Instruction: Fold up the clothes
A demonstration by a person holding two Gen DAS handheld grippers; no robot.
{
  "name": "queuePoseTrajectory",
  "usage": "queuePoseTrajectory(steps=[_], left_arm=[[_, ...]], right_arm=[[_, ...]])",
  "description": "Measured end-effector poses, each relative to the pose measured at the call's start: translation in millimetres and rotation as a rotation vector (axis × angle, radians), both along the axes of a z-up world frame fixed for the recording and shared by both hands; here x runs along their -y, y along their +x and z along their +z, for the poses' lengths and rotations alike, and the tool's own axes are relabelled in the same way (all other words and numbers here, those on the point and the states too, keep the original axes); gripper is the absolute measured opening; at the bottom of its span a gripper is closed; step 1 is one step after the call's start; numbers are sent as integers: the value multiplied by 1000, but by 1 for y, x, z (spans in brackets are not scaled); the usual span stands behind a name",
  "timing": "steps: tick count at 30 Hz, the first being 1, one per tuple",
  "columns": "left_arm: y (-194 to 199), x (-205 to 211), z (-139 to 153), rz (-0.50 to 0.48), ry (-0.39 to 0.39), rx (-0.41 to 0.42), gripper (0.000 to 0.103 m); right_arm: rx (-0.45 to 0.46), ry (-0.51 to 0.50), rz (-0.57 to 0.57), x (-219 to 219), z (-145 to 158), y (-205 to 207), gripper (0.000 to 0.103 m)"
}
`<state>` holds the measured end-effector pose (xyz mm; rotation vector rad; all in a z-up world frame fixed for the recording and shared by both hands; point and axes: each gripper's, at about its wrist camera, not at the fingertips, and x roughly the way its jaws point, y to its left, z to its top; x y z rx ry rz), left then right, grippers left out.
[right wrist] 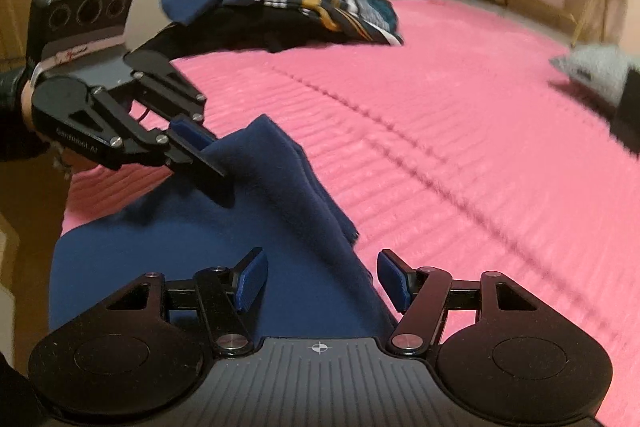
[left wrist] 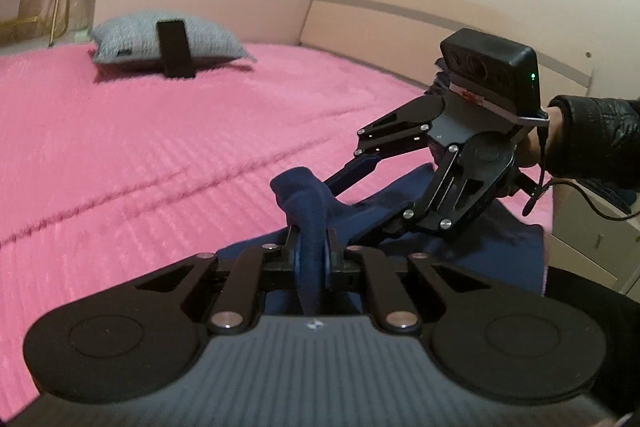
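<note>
Pink ribbed bedding (left wrist: 160,155) covers the bed in front of me, with a cream wall and headboard behind it. On the bed lies the navy cloth (right wrist: 168,267) I am folding, spread flat at the near edge with one part lifted into a ridge.

My left hand-held gripper (left wrist: 313,251) is clenched on a bunched fold of that cloth; I see the fabric pinched between its blue pads (left wrist: 298,255) and rising in a lump just beyond the tips. In the right wrist view the same left hand-held gripper (right wrist: 208,147) comes in from the left, its tips buried in the top corner of the raised fold.

My right hand-held gripper (right wrist: 320,281) is released, its jaws standing apart above the cloth with the ridge running between them, pads (right wrist: 252,279) not pressing on it. From the left wrist view it (left wrist: 362,199) reaches in from the right, held by a hand (left wrist: 536,143) in a black sleeve (left wrist: 596,139).

Farther off on the bed, a grey pillow (left wrist: 168,39) with a black strap (left wrist: 174,49) lies near the wall. At the far side in the right wrist view sits a pile of clothes (right wrist: 288,3), navy and striped.
</note>
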<state>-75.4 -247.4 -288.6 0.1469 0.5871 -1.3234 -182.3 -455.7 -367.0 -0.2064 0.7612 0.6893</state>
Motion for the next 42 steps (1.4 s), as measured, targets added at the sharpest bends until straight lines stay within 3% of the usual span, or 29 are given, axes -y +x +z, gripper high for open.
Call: queuePoseTrajectory(steps=[6, 7, 8, 9, 10, 11, 15, 18, 22, 25, 29, 30, 32, 33, 37, 42], left_arm=[[26, 8, -15, 99, 65, -179, 22], [29, 9, -17, 112, 66, -201, 25], [32, 11, -19, 125, 67, -223, 20], [34, 12, -20, 125, 63, -231, 14], [31, 15, -17, 108, 56, -215, 6], [24, 18, -12, 80, 48, -172, 6], [3, 26, 16, -137, -107, -121, 6], [14, 33, 11, -53, -29, -122, 6], [53, 30, -25, 101, 116, -284, 12], [57, 27, -33, 126, 122, -323, 15], [60, 25, -33, 150, 116, -342, 16], [60, 24, -32, 154, 116, -342, 16], [58, 25, -30, 174, 114, -330, 18], [56, 27, -28, 189, 112, -316, 18], [51, 26, -14, 305, 149, -218, 38], [31, 18, 12, 330, 168, -110, 33]], right_arm=[[-84, 111, -113, 25, -8, -3, 64], [-89, 115, -132, 27, -9, -3, 50], [-93, 119, -147, 29, -11, -3, 42], [-95, 119, -165, 30, -9, -2, 28], [-92, 116, -184, 32, -7, -3, 4], [-73, 106, -195, 35, -1, -9, 0], [0, 70, -240, 44, 21, -33, 0], [31, 74, -270, 44, 28, -41, 0], [55, 23, -251, 25, 21, -33, 0], [49, -42, -240, 9, 9, -23, 0], [14, -16, -310, 22, -3, -26, 1], [13, -1, -337, 28, -3, -29, 5], [40, 14, -421, 41, 5, -47, 29], [53, 22, -460, 47, 9, -56, 47], [30, 83, -521, 60, 10, -104, 49], [-17, 162, -594, 83, -4, -142, 49]])
